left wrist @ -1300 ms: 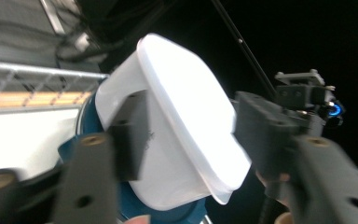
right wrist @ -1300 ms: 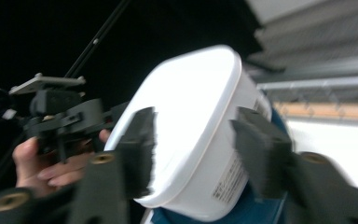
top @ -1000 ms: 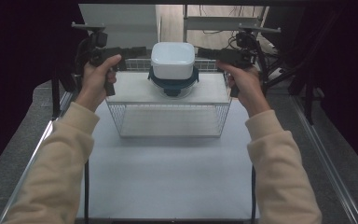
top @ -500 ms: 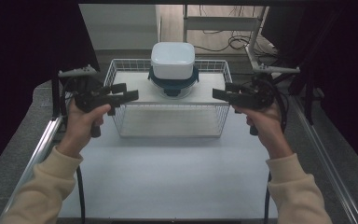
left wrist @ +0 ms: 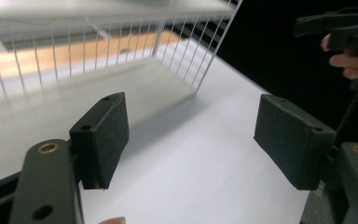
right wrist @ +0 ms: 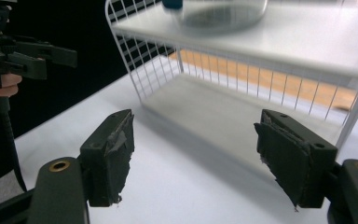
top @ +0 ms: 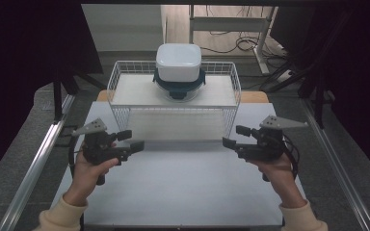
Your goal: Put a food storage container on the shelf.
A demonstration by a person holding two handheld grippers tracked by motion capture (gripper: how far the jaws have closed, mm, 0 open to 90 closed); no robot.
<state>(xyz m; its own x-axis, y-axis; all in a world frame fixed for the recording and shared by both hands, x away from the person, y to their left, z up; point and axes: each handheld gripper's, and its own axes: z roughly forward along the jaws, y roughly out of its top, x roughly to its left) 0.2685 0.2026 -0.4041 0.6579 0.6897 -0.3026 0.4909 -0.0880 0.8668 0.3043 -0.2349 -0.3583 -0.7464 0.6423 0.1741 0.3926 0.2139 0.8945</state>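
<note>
Both hand-held grippers empty, jaws spread: left hand-held gripper (top: 136,145) and right hand-held gripper (top: 230,142) hover over the tabletop (top: 183,192), just in front of the wire rack (top: 173,115), pointing at each other. Nearest target is the stack on the rack's top shelf: white square box (top: 178,61) sitting on a round container with dark blue lid (top: 178,88), back-centre. I'd judge both rigid plastic, light, smooth-sided, so slippery, and the box could slide off the lid. I'd pinch the box across its flat sides, low down, or take the container by the lid's side tabs.
</note>
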